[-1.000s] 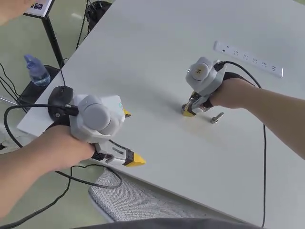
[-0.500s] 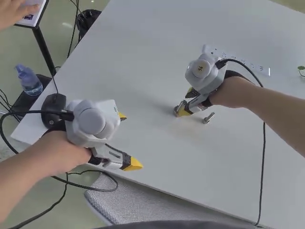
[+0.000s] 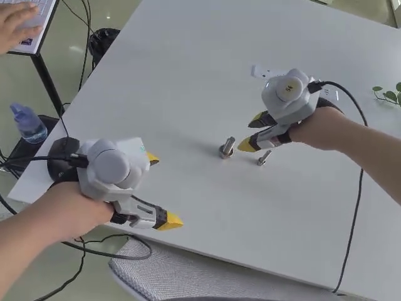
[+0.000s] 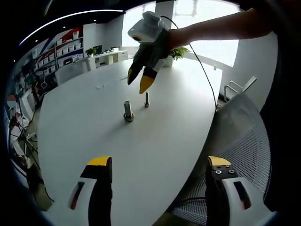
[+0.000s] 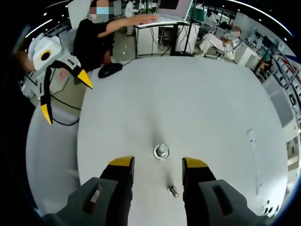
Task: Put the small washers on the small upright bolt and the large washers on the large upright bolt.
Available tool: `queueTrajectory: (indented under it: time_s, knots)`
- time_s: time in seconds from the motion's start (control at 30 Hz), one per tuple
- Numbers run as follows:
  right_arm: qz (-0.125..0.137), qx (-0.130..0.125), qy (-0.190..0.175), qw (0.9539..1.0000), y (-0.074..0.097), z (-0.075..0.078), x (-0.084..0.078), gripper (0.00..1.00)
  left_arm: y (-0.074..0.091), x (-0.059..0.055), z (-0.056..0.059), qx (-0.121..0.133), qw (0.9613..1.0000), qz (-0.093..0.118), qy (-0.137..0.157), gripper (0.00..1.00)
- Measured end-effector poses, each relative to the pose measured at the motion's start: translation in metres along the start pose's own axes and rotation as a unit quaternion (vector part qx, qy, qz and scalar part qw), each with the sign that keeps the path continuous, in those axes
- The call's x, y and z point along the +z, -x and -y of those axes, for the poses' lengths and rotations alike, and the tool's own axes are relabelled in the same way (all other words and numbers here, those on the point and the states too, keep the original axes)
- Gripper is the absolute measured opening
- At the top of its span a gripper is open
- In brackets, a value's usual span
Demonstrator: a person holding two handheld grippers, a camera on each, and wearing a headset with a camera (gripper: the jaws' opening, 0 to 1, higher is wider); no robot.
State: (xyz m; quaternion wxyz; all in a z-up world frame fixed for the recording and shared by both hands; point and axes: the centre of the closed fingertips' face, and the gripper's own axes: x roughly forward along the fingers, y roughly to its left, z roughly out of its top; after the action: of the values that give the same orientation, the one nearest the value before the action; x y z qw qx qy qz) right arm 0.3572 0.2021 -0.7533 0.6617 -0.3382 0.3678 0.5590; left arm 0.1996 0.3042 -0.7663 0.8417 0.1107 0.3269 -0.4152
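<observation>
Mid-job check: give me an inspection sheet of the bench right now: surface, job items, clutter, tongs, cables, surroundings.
Surface: white table, bare around the bolts.
Job's things: large bolt upright, a washer-like ring at its base; small bolt upright beside it, apart.
Clutter: power strip at the far side; black round object at the near-left edge.
Grippers: left tongs open, holding nothing, at the near edge; right tongs open, holding nothing, close above the bolts.
Cables: black cable runs from the right tongs down the table; second black cable hangs below the table edge near the left tongs.
Surroundings: mesh chair, water bottle, plant leaves, a person's hand at the far left.
</observation>
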Motion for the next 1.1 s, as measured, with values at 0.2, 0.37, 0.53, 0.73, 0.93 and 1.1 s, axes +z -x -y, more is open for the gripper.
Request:
queueTrajectory:
  time_s: [0.2,0.37,0.53,0.73,0.93,1.1]
  knots:
    - [0.061,-0.011,-0.035,0.9975,0.023,-0.005,0.002,0.46,0.003,-0.001,0.000,-0.002,1.0000,-0.002,-0.005,0.82]
    - [0.112,-0.014,-0.050,0.9924,0.039,-0.011,0.005,0.50,0.002,0.004,0.000,-0.006,1.0000,0.001,-0.006,0.83]
    - [0.156,-0.027,-0.077,0.9844,0.062,-0.018,0.005,0.52,0.000,0.008,-0.002,-0.005,1.0000,0.004,-0.006,0.83]
    - [0.183,-0.038,-0.101,0.9772,0.074,-0.026,-0.010,0.56,0.002,0.013,0.000,-0.008,0.9999,0.013,-0.001,0.83]
    - [0.219,-0.049,-0.134,0.9653,0.081,-0.035,-0.025,0.64,0.004,0.023,0.000,-0.005,0.9996,0.028,0.001,0.83]
    - [0.242,-0.059,-0.143,0.9577,0.087,-0.046,-0.038,0.68,0.005,0.025,0.001,-0.001,0.9996,0.029,0.000,0.83]
